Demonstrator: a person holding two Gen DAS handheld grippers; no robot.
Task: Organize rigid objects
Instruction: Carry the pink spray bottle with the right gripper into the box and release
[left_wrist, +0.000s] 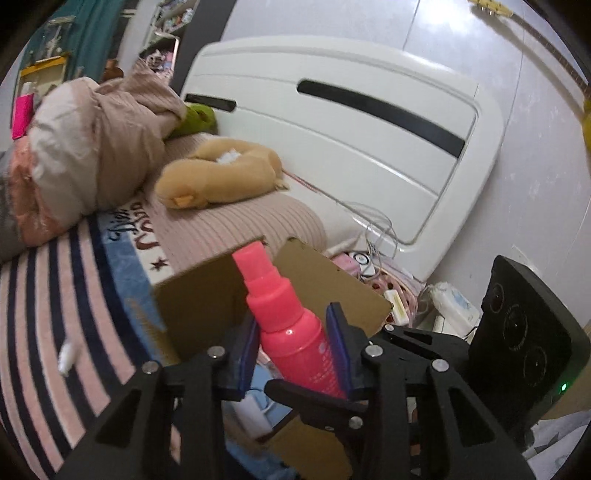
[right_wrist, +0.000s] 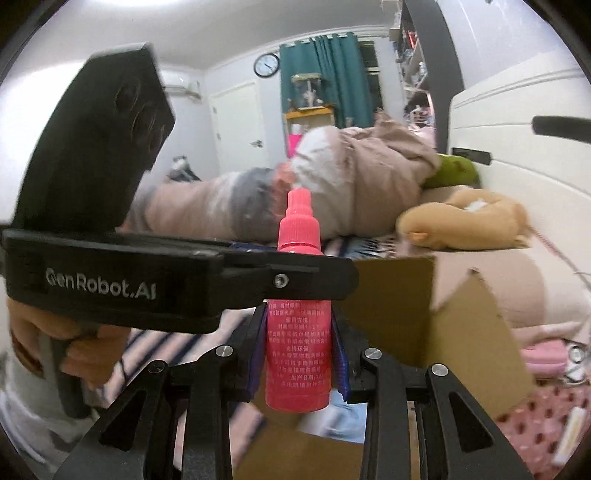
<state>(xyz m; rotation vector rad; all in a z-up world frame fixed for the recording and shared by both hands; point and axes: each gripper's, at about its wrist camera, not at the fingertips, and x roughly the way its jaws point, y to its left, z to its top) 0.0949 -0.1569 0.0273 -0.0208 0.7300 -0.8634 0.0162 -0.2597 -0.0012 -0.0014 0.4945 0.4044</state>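
Note:
A pink spray bottle (left_wrist: 291, 325) with printed text on its body stands between the blue pads of my left gripper (left_wrist: 293, 332), above an open cardboard box (left_wrist: 199, 295) on the bed. In the right wrist view the same bottle (right_wrist: 299, 332) sits between the pads of my right gripper (right_wrist: 299, 343), and the left gripper's body (right_wrist: 177, 284) crosses in front of it at the bottle's neck. Both grippers are shut on the bottle, one from each side. The box (right_wrist: 443, 332) lies just behind and below the bottle.
The bed has a striped blanket (left_wrist: 55, 314), a rolled quilt (left_wrist: 92, 147) and a tan plush pillow (left_wrist: 221, 173). A white headboard (left_wrist: 351, 129) stands behind. Cables and small items (left_wrist: 369, 266) lie beside the pillow. A white tube (left_wrist: 66, 358) lies on the blanket.

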